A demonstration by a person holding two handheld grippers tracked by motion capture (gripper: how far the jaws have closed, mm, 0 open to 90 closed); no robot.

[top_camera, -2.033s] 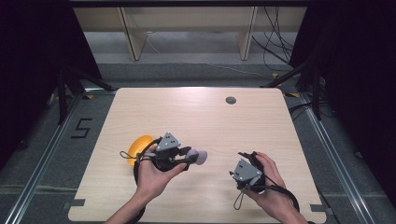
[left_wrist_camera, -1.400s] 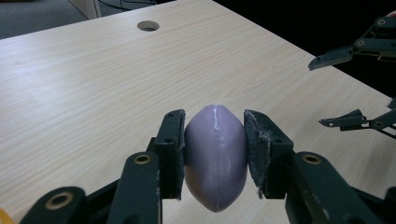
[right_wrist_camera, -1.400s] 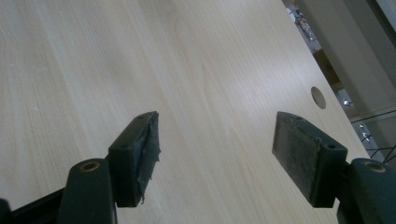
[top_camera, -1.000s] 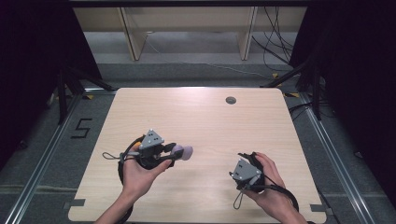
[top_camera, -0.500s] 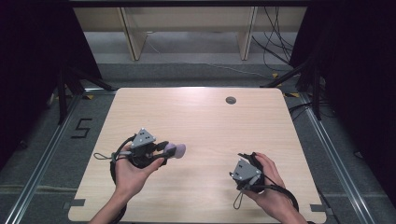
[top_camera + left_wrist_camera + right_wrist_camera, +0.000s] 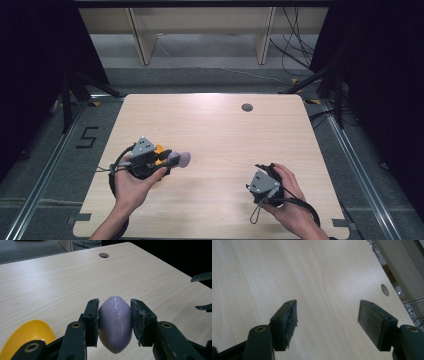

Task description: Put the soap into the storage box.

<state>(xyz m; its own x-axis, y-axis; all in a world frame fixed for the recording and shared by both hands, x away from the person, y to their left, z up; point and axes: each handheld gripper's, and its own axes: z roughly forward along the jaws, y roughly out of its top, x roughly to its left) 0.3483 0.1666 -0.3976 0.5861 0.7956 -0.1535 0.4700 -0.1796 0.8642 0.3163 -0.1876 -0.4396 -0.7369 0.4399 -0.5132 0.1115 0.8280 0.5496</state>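
A purple egg-shaped object (image 6: 115, 326) sits upright between the two black pads of my left gripper (image 6: 114, 315), which is shut on it just above the table. In the high view the left gripper (image 6: 175, 159) is at the table's left front, and the purple egg (image 6: 183, 159) sticks out to its right. A rounded yellow object (image 6: 27, 336) lies on the table under and beside that gripper, mostly hidden by it; in the high view a bit of the yellow object (image 6: 159, 149) peeks out. My right gripper (image 6: 327, 320) stands open over bare wood; in the high view it (image 6: 264, 172) is at the front right.
The light wooden table (image 6: 220, 130) has a round cable hole (image 6: 247, 107) near its far edge. Dark curtains stand on both sides, and shelving legs and cables beyond the far edge. A hand holds each gripper from the near side.
My left gripper has moved left with the purple egg, ending over the yellow object and covering most of it. The right gripper has not moved.
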